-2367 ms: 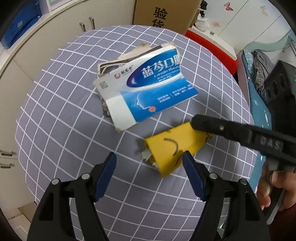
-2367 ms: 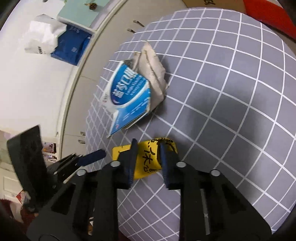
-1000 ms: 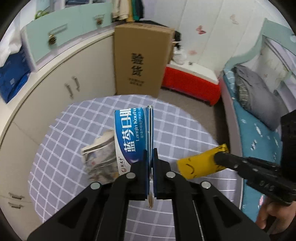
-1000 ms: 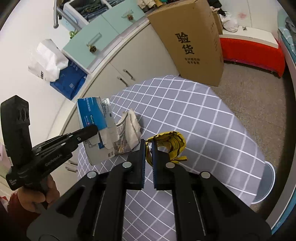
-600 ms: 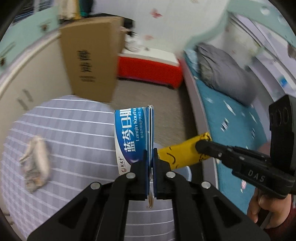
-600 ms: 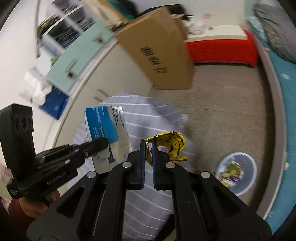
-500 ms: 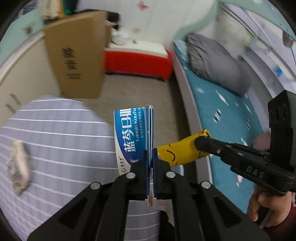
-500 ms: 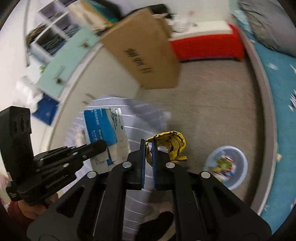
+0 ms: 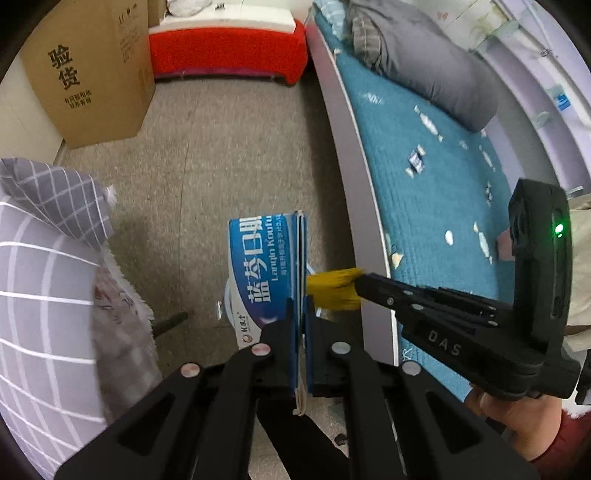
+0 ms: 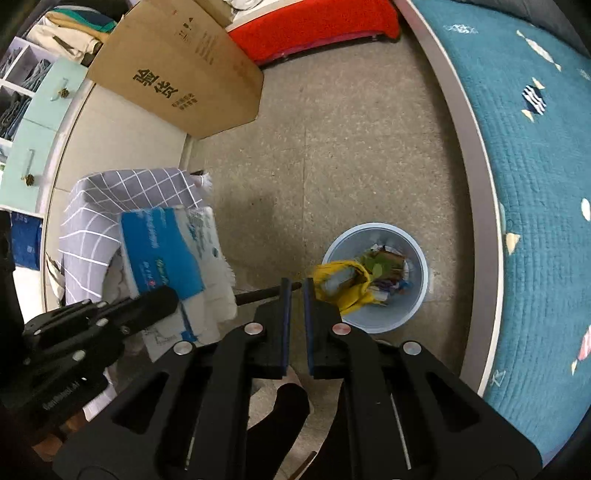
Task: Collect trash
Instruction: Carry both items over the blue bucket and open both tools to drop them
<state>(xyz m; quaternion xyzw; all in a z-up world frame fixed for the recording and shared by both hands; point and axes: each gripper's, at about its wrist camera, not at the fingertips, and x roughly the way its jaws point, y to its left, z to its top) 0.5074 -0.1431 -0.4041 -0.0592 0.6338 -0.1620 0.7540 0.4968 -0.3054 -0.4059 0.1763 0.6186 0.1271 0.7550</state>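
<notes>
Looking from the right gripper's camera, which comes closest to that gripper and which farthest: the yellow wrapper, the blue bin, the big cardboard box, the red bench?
1. Yellow wrapper, just off the right gripper tips.
2. Blue bin, on the floor below, slightly right.
3. Cardboard box, against the cabinets, upper left.
4. Red bench, beyond the box, top.

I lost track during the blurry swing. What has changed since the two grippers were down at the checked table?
Both grippers took trash off the table, swung away and tilted down toward the floor. The left gripper stays clamped on the flattened blue-and-white carton. The right gripper has parted slightly, and the crumpled yellow wrapper now hangs off its tip, over the pale blue wastebasket. The crumpled grey paper stayed on the table.
</notes>
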